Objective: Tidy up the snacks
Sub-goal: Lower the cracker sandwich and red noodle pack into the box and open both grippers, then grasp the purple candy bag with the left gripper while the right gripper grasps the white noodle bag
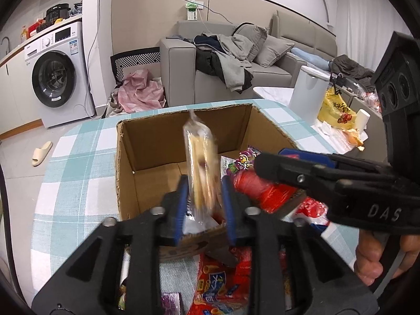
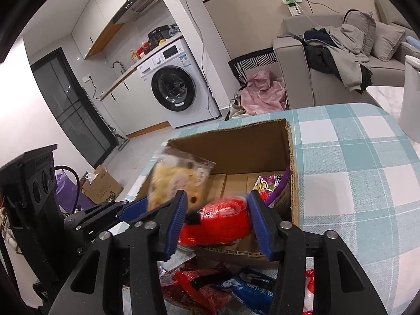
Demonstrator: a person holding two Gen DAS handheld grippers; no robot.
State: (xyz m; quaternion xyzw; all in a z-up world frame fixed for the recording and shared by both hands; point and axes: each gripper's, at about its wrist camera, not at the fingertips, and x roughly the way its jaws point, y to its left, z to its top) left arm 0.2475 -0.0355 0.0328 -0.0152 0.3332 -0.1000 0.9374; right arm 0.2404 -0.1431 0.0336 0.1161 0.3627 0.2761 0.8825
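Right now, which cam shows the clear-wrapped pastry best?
Right wrist: the clear-wrapped pastry shows its broad face above the cardboard box, slightly blurred. Left wrist shows it edge-on between the left gripper fingers, motion-blurred.

Black claw [image 1: 204, 197] arms, blue ribbed pads, silver screws, "DAS" lettering.

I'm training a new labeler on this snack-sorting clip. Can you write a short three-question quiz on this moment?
1. True or false: the left gripper is empty.
2. Which packet lies between the right gripper fingers: A red, B purple, C blue?
3. Fill in: the cardboard box stands on a ____ tablecloth.

Key: 1 false, it holds a clear cracker packet. 2 A, the red packet; whether it is gripped is unclear. 3 checked.
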